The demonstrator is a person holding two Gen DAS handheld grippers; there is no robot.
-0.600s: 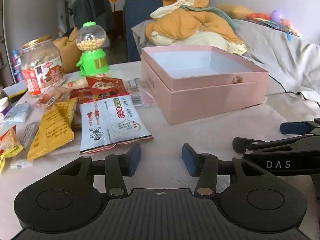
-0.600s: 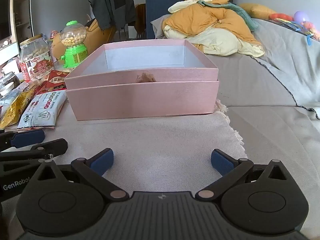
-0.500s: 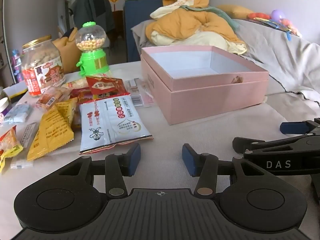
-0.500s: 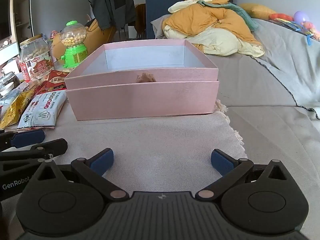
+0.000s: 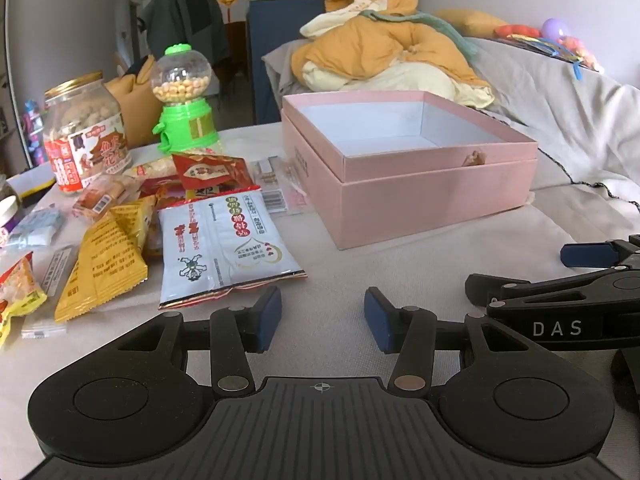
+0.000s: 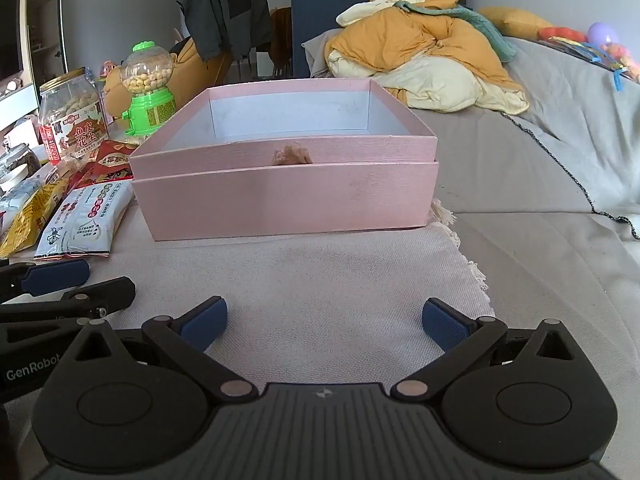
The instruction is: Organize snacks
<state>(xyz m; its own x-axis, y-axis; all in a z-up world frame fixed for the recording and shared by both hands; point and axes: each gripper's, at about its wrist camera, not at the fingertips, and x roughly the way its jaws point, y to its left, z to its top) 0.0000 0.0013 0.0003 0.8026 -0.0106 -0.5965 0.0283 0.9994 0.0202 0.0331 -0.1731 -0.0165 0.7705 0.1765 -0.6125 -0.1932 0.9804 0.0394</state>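
An open, empty pink box (image 5: 420,188) (image 6: 288,196) stands on the cloth-covered table. Left of it lies a heap of snack packets: a white packet (image 5: 224,244) (image 6: 82,220) nearest, a yellow packet (image 5: 104,264), a red packet (image 5: 212,170). A jar of peanuts (image 5: 84,132) (image 6: 72,120) and a green candy dispenser (image 5: 184,100) (image 6: 150,88) stand behind. My left gripper (image 5: 322,316) is open and empty, just in front of the white packet. My right gripper (image 6: 324,320) is open wide and empty, in front of the box.
A pile of yellow and cream bedding (image 5: 392,56) (image 6: 428,52) lies on the grey sofa behind the box. The cloth's fringed edge (image 6: 460,240) runs at the right. The right gripper's fingers (image 5: 560,296) show at the right of the left wrist view.
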